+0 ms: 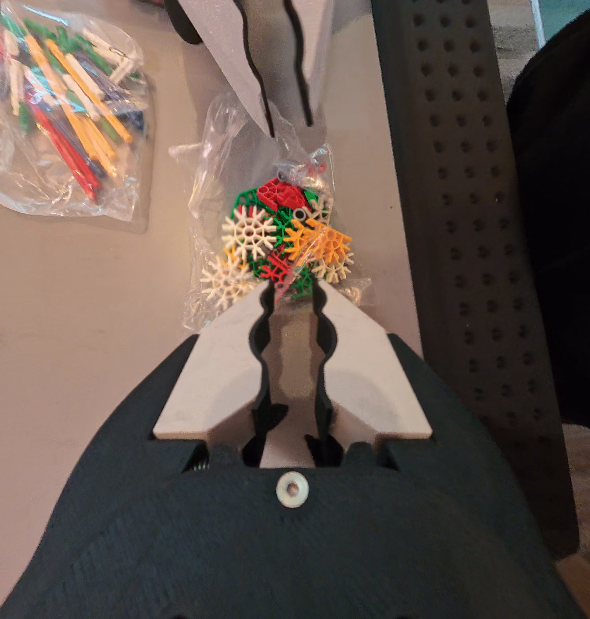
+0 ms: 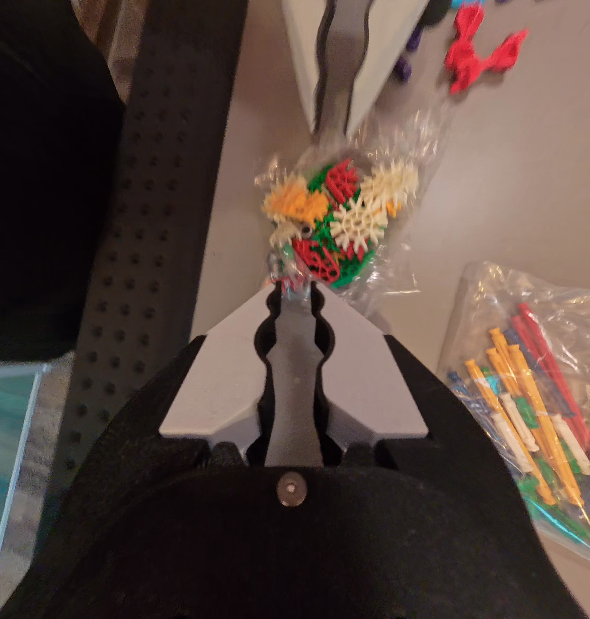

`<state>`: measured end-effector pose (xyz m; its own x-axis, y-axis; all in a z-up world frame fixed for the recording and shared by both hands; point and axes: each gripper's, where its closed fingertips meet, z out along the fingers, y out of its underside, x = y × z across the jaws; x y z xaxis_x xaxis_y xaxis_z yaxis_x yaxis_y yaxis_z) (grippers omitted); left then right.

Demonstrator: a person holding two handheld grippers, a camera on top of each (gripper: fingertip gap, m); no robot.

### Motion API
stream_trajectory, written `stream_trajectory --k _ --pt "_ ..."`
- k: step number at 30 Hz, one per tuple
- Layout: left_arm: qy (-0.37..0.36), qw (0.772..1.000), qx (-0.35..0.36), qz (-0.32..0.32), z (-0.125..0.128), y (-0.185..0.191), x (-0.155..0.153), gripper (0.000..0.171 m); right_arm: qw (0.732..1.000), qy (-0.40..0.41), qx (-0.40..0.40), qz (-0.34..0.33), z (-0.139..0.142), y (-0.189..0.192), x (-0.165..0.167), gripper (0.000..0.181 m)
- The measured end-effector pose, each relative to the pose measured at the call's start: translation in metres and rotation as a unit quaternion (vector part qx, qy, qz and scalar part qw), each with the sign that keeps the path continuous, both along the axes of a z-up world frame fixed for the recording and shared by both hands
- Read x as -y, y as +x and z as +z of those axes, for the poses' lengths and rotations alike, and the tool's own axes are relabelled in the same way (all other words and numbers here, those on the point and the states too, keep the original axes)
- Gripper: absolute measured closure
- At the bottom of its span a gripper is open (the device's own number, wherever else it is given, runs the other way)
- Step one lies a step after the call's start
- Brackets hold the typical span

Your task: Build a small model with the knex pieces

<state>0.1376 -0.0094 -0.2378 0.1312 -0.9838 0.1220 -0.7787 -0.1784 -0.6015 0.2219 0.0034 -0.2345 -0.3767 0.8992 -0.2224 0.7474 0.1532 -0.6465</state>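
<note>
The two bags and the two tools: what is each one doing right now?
Left tool: nearly closed, pinching one end of the connector bag.
Right tool: nearly closed, pinching the opposite end.
Connector bag: clear plastic, full of white, orange, green and red snowflake-shaped pieces, held between both tools; whether sealed, cannot tell.
Rod bag: clear plastic, lying flat on the table, untouched.
Red piece: loose on the table, blurred.

Clear bag (image 1: 220,160): white, orange, red, green snowflake-shaped connectors. Second clear bag (image 1: 62,110): orange, red, white, green, dark blue rods. Table (image 1: 69,284) beige. Black strip (image 1: 461,234), dotted with holes. Blurred red piece (image 2: 481,60), possibly knitted.
</note>
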Motion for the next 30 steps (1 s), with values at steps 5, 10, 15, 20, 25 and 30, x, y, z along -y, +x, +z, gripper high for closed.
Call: stream_trajectory --k 5,10,15,20,25,30 --pt "0.013 1.0 0.023 0.008 0.008 0.016 0.009 0.132 0.999 0.012 -0.022 -0.02 0.011 -0.014 0.011 0.145" --pt "0.045 0.999 0.005 -0.007 -0.006 0.033 0.006 0.136 0.999 0.038 0.005 0.004 -0.005 -0.021 0.024 0.155" --pt "0.039 0.999 -0.01 -0.028 -0.018 0.04 0.009 0.159 0.999 0.041 0.022 0.009 -0.018 -0.019 0.028 0.181" --pt "0.016 0.999 -0.013 -0.04 -0.024 0.031 0.018 0.171 0.999 0.035 0.021 0.002 -0.019 -0.014 0.028 0.181" --pt "0.009 0.999 0.011 -0.045 -0.012 0.027 0.023 0.171 1.0 0.02 0.005 0.008 -0.01 -0.009 0.032 0.181" --pt "-0.009 0.999 0.015 -0.034 -0.012 0.007 0.029 0.171 1.0 0.008 0.019 0.006 -0.017 0.011 0.028 0.181"
